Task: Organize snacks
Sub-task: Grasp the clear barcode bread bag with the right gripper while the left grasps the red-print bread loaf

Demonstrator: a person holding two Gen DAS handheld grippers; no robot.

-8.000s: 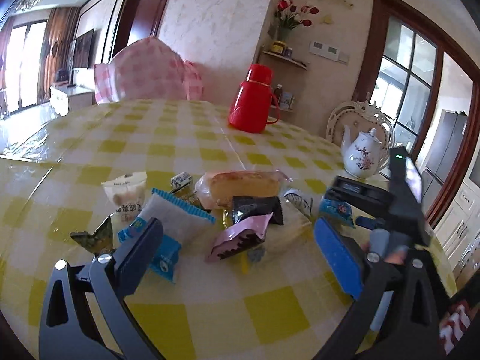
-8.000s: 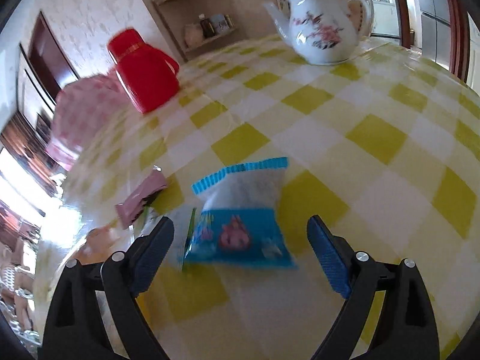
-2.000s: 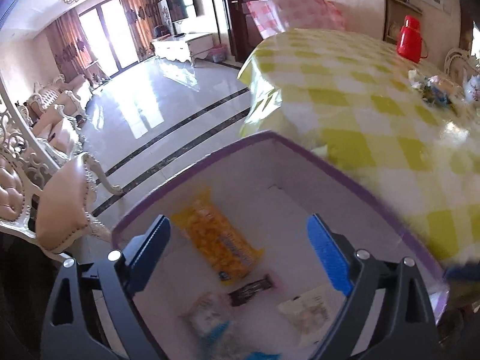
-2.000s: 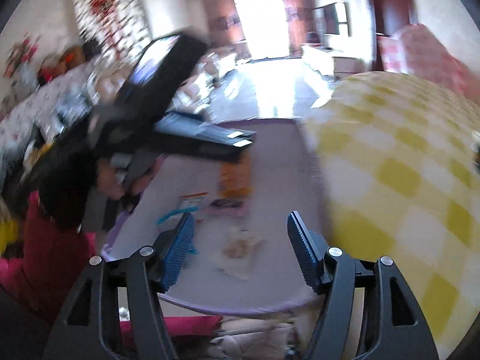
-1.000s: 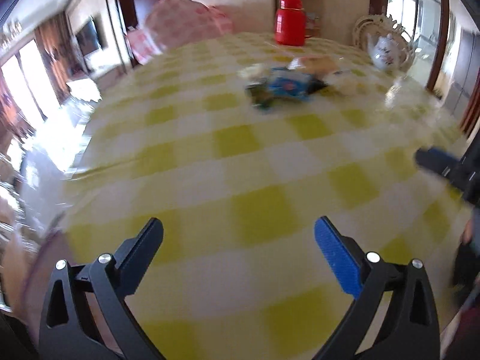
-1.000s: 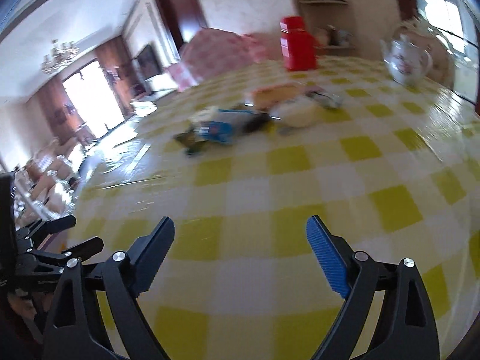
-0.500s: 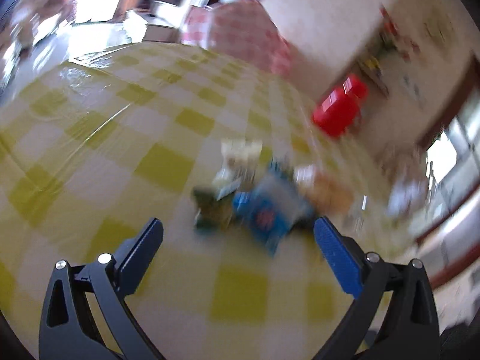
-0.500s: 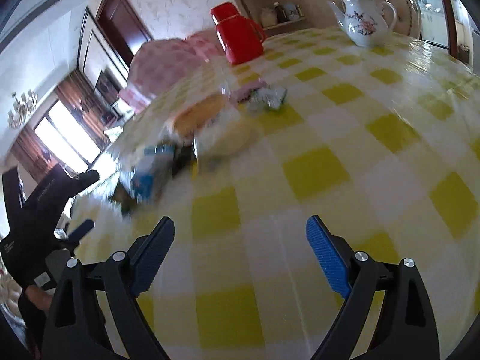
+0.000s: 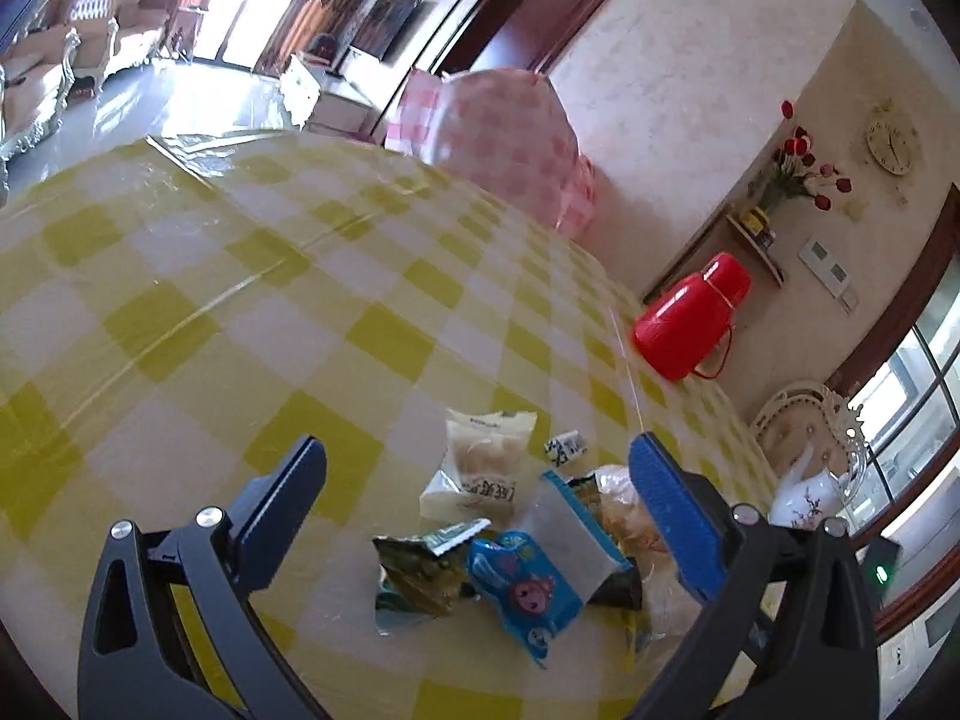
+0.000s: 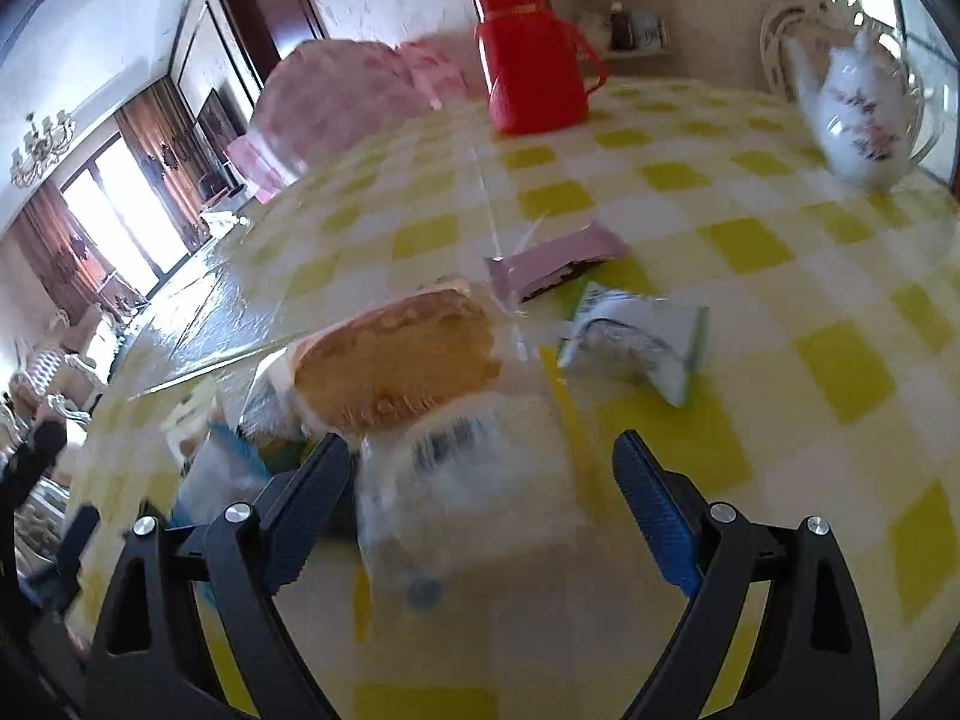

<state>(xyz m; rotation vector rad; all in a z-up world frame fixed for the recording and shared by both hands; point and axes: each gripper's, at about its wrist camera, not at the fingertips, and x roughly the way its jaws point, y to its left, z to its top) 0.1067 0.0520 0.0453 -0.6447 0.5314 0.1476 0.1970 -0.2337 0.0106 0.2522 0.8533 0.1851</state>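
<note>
A pile of snack packets lies on the yellow checked table (image 9: 252,324). In the left wrist view my left gripper (image 9: 477,498) hangs open just short of it. A white bun packet (image 9: 480,468), a dark green packet (image 9: 420,570) and a blue cartoon packet (image 9: 528,582) show between its fingers. My right gripper (image 10: 483,492) is open too, low over the pile's other side. A blurred white packet (image 10: 474,480) lies between its fingers, not pinched. Behind it are a wrapped bread loaf (image 10: 396,360), a pink packet (image 10: 558,264) and a green-white packet (image 10: 636,342).
A red thermos (image 9: 690,318) (image 10: 528,60) stands behind the pile. A white flowered teapot (image 10: 858,114) (image 9: 804,498) stands at the far right. A pink checked chair cover (image 9: 504,144) rises beyond the table's far edge. Yellow cloth stretches left of the pile.
Both grippers swung away from the box beside the table and back over the tabletop. The right one has closed in on the pile over the last second. The left view has rolled.
</note>
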